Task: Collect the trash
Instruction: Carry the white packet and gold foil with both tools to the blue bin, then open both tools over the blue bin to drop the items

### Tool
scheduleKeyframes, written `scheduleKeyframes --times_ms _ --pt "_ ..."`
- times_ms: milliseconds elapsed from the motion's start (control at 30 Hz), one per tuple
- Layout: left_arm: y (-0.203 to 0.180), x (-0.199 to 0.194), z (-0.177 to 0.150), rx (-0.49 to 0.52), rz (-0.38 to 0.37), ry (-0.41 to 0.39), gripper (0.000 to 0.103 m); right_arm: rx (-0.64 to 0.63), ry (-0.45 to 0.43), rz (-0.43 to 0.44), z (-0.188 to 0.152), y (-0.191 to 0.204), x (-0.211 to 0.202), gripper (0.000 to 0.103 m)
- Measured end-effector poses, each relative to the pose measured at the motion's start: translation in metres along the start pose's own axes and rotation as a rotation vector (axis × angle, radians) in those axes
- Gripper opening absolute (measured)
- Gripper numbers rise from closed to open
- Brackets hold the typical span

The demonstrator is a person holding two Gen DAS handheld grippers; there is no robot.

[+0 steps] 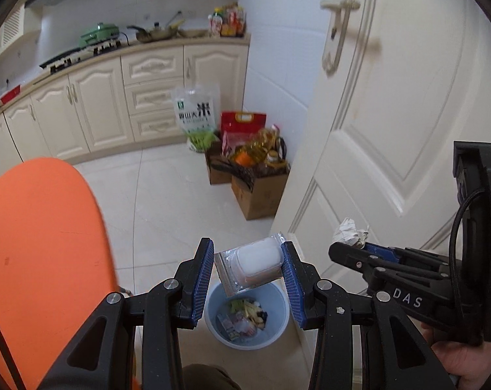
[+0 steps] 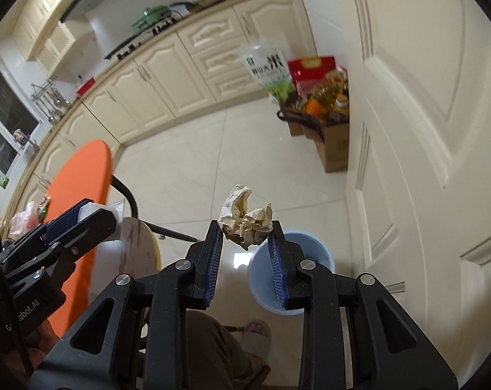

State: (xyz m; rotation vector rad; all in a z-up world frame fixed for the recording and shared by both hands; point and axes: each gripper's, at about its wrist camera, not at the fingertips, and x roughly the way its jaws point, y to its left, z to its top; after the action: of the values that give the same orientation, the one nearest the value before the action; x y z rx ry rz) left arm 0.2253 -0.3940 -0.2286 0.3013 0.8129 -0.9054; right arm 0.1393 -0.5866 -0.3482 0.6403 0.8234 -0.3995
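Directly below the left gripper (image 1: 247, 268) stands a pale blue waste bin (image 1: 213, 320) on the tiled floor, already holding scraps and wrappers. That gripper's blue-padded fingers (image 1: 202, 276) are spread wide, with a clear plastic blister pack (image 1: 250, 266) between them; the pack touches the pad on the right side, while a slight gap shows on the other side, so whether it is truly pinched cannot be told. To the right of it, the right gripper (image 2: 245, 229) is clamped on a crumpled paper ball (image 2: 245, 217), held between the fingertips and jutting beyond them, just above and to the near left of the bin's rim (image 2: 290, 237). An orange chair (image 1: 40, 247) sits to the left of the left gripper. Ahead, beyond both grippers, cardboard boxes (image 1: 261, 191) packed with groceries stand by a cream door (image 1: 391, 113).
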Motion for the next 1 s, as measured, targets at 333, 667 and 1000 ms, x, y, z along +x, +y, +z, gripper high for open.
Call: scheduleKeyframes --times_ms 333,667,1000 --pt "-0.007 0.096 0.044 0.015 0.004 0.140 0.038 0.060 0.112 -0.003 -0.006 -0.031 0.058 0.027" --pt "-0.020 0.129 0.066 0.032 0.050 0.168 0.077 0.098 0.152 -0.024 -0.007 -0.044 0.078 0.053" --pt "-0.031 0.089 0.048 0.053 0.069 0.095 0.095 0.130 0.114 -0.076 -0.004 -0.043 0.062 0.103"
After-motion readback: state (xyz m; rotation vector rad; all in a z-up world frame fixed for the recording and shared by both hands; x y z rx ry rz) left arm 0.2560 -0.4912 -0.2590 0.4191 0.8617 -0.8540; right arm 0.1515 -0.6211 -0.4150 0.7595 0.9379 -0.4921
